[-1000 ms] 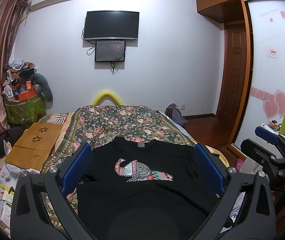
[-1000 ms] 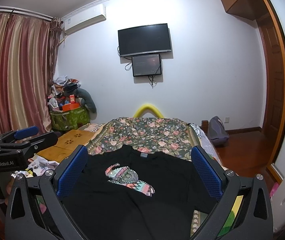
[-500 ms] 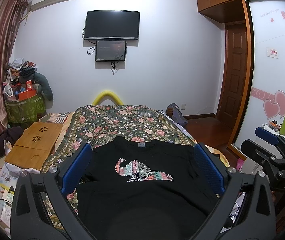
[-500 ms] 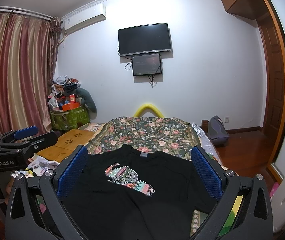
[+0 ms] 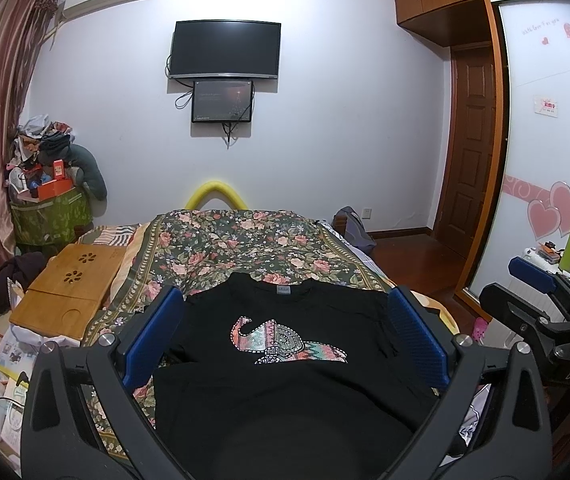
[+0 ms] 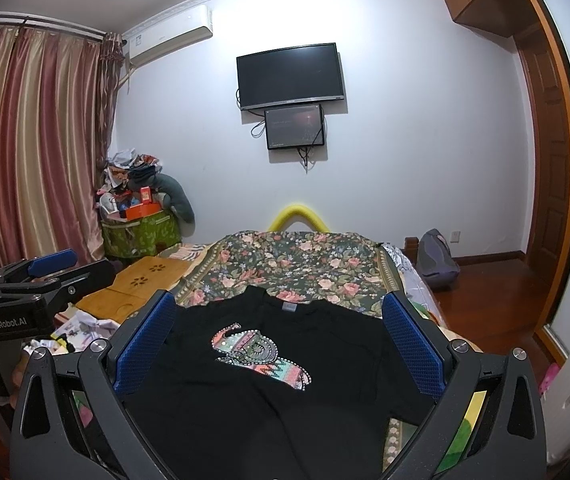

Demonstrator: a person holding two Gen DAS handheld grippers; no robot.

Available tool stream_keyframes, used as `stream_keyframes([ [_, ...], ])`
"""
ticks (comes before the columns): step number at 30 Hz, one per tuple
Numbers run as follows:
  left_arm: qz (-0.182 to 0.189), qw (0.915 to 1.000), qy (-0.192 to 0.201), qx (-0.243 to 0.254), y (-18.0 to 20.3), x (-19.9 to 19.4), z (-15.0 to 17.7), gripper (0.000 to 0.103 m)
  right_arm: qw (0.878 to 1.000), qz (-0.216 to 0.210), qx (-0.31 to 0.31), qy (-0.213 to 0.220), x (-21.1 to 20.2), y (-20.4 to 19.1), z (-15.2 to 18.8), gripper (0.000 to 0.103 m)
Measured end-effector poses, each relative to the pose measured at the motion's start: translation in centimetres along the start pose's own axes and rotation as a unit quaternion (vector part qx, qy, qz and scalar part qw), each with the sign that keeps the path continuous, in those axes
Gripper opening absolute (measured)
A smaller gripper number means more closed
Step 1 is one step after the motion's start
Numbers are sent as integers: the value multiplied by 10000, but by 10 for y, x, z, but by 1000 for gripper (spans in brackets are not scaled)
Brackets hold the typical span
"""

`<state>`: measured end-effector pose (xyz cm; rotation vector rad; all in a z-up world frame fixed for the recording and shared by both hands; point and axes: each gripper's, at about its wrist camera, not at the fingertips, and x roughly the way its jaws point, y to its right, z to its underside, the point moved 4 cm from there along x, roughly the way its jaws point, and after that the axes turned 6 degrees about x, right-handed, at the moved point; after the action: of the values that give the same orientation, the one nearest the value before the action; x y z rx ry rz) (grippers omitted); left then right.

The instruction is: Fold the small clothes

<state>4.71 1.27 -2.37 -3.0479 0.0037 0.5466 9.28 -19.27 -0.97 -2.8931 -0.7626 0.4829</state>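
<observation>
Almost nothing has changed over the last second: both views frame the room just as they did before, so the person appears to be pausing above the garment, not acting on it. The left gripper (image 5: 285,338) is released, its blue pads spread wide with nothing between them, and the right gripper (image 6: 279,346) is released the same way. The black T-shirt (image 5: 297,364) lies face up on the bed's floral bedspread (image 5: 245,244) directly ahead of and below both grippers — collar and grey neck label at the far end, hem nearest the cameras, the patterned elephant print (image 5: 285,340) in full view. It is spread mostly flat, though the sleeve on the left gripper's left looks bunched under the body. Beyond that gripper's left pad sits a wooden lap desk (image 5: 73,280). The stillness suggests folding has not begun; I judge the next move is a descent to pinch one side edge or sleeve — and the wide-open grippers are ready for it.
</observation>
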Motion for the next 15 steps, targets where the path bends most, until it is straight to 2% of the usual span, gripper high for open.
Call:
stream_keyframes([
  [15, -14, 10000, -43, -65, -5, 8, 3, 103, 9999, -16, 23, -128, 9, 1, 4, 102],
])
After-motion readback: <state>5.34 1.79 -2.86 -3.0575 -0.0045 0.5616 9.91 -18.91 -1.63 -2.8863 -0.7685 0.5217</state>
